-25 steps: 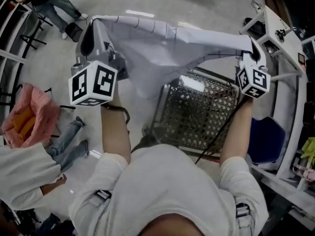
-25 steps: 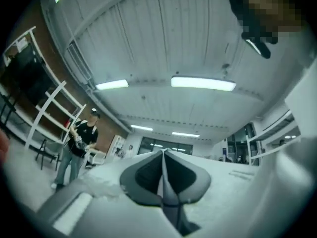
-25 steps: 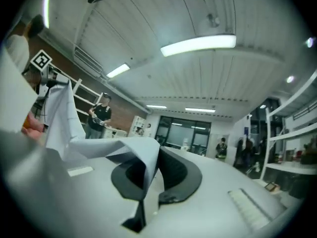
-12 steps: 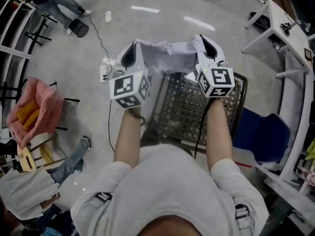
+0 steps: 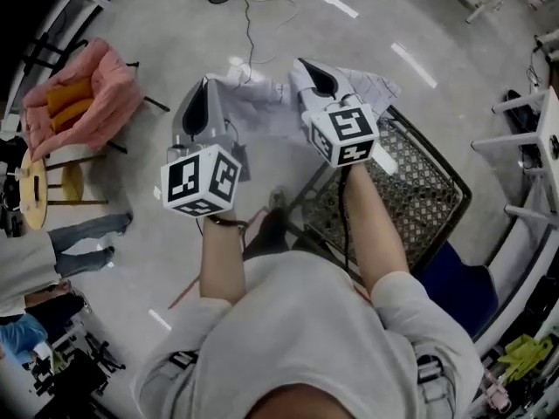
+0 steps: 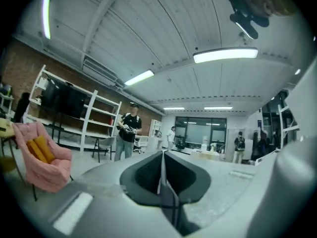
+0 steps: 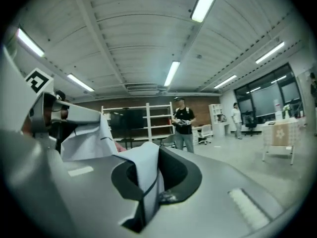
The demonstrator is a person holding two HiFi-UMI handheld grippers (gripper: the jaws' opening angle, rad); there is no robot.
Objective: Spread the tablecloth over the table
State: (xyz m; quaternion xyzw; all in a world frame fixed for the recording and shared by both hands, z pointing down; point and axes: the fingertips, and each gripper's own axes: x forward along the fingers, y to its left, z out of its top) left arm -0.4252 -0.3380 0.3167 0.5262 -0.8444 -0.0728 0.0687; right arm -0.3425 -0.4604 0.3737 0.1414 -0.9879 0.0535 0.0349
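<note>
The tablecloth [image 5: 260, 112] is pale grey-white with thin dark lines and hangs bunched between my two grippers, held up in the air. In the head view my left gripper [image 5: 203, 105] is shut on one edge of it. My right gripper [image 5: 318, 74] is shut on another edge, a short way to the right. In the left gripper view only a thin fold of tablecloth [image 6: 163, 182] shows, pinched between the shut jaws of the left gripper [image 6: 163, 170]. In the right gripper view a wider fold of tablecloth [image 7: 143, 175] drapes out of the right gripper [image 7: 147, 185]. No table top shows under the cloth.
A dark wire-mesh cart [image 5: 417, 201] stands just below and right of my grippers. A pink armchair [image 5: 86, 96] and a small round wooden table [image 5: 30, 190] are at the left. A white table's legs [image 5: 534, 129] are at the right. A person in black [image 7: 182, 124] stands further off, and cables [image 5: 249, 11] lie on the floor.
My grippers, wide apart with the cloth stretched a second ago, have come close together, so the cloth now bunches. The view has swung left, and the cart now lies to the right.
</note>
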